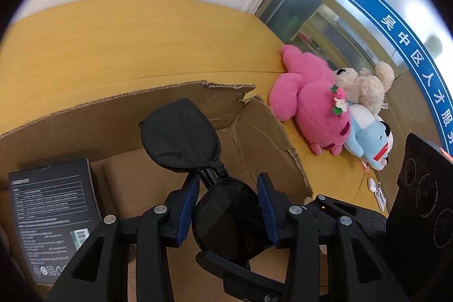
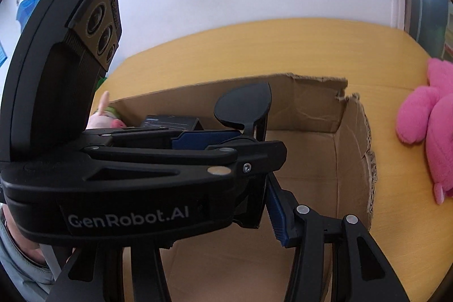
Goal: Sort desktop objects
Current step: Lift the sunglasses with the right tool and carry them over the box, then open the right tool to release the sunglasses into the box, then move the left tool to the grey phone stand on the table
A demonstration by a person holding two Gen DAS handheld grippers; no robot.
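My left gripper (image 1: 226,188) is shut on a pair of black sunglasses (image 1: 184,132), one lens between its blue pads, the other lens sticking out ahead, held over the open cardboard box (image 1: 269,132). In the right wrist view the left gripper (image 2: 220,137) crosses in front, with a sunglasses lens (image 2: 243,104) showing above it. My right gripper (image 2: 263,205) stands just behind it over the box; only its right finger (image 2: 279,214) shows clearly, and nothing shows between its jaws.
A black packaged box (image 1: 53,220) lies inside the cardboard box at left. Pink, beige and blue plush toys (image 1: 311,104) lie on the yellow table (image 1: 113,47) right of the box. A small plush (image 2: 104,115) shows behind the box's left wall.
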